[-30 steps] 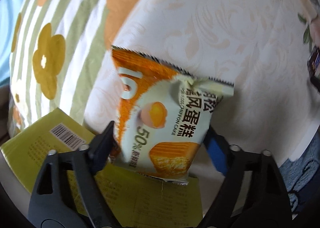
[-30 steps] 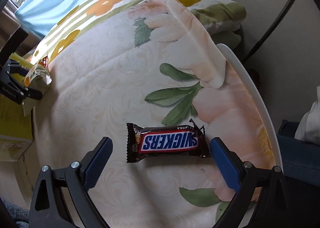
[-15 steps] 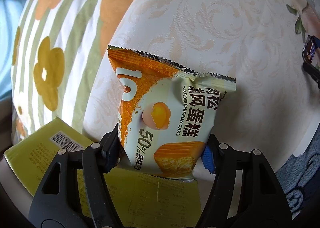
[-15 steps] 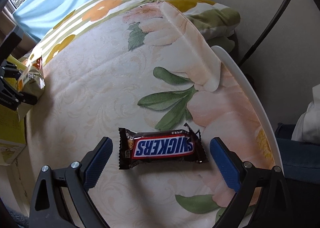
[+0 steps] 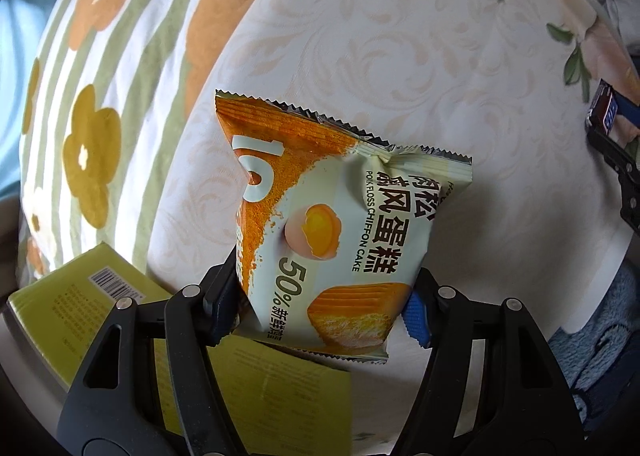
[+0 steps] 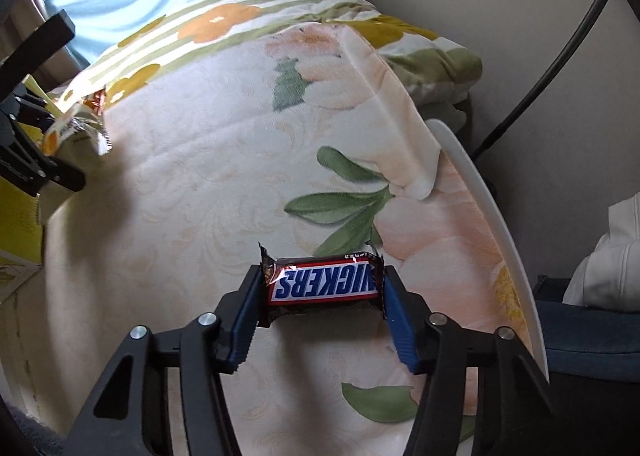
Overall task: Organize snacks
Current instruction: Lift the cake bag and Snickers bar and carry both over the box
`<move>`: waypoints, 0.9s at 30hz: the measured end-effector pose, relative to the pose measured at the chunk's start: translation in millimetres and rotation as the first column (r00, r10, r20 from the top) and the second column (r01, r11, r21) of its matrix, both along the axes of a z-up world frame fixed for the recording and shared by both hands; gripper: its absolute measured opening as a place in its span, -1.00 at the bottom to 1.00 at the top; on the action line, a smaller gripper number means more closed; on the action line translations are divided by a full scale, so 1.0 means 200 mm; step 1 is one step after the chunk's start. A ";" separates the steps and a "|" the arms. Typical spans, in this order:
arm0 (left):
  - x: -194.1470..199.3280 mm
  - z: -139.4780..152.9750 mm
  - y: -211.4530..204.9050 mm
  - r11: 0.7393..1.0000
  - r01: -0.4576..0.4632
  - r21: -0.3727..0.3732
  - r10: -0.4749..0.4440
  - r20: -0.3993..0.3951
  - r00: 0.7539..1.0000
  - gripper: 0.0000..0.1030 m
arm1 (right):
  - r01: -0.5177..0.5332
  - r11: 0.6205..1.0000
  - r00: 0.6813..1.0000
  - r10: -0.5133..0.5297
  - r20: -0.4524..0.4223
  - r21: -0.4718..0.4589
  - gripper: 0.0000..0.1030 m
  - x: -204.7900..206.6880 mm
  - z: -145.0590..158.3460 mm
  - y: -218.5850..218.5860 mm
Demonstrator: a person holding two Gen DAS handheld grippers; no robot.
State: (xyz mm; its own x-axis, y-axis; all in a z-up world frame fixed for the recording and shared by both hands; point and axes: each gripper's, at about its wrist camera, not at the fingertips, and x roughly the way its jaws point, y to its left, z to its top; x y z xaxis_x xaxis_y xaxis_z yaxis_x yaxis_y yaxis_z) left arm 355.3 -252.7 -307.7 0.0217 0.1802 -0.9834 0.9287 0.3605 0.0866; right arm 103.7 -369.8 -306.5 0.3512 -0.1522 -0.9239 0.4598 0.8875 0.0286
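Observation:
My left gripper (image 5: 324, 306) is shut on an orange and cream pork floss chiffon cake packet (image 5: 332, 232), held a little above the floral cloth. Its lower part sits over a yellow-green box (image 5: 80, 312). In the right wrist view my right gripper (image 6: 322, 306) has its jaws closing on a Snickers bar (image 6: 324, 282), and both blue pads press the wrapper ends. The bar rests on the cloth-covered table (image 6: 200, 196). The cake packet (image 6: 76, 128) and left gripper show at the far left of that view. The Snickers bar (image 5: 604, 112) appears at the right edge of the left wrist view.
A striped flowered cushion (image 6: 224, 20) lies at the back of the table. A white table rim (image 6: 492, 224) curves along the right, with a dark pole (image 6: 560, 56) and white fabric (image 6: 608, 256) beyond it. Blue textile (image 5: 592, 336) lies below the table edge.
My right gripper's jaws have closed from wide apart onto the Snickers bar. My left gripper tightened on the cake packet and lifted it slightly off the cloth.

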 end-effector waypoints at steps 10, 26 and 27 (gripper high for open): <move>-0.07 0.34 -0.01 0.980 -0.129 -0.148 0.137 0.044 0.990 0.23 | -0.096 0.995 0.987 0.099 0.125 -0.029 0.02 0.04 0.33 -0.02; -0.17 1.04 0.54 0.714 -0.522 -0.467 0.634 0.113 0.765 0.23 | -0.492 0.863 0.805 0.500 0.321 -0.111 0.02 0.37 0.93 0.17; -0.18 1.07 0.60 0.695 -0.536 -0.479 0.656 0.117 0.746 0.23 | -0.514 0.850 0.788 0.521 0.328 -0.116 0.02 0.39 0.95 0.20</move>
State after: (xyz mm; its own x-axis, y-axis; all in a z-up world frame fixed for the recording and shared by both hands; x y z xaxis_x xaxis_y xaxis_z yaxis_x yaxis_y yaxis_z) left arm 319.6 -132.5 -93.7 0.3087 -0.1495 -0.9393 0.4649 0.8853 0.0118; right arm 181.5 -329.5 -115.5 0.6680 0.1249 -0.7336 -0.1031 0.9918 0.0750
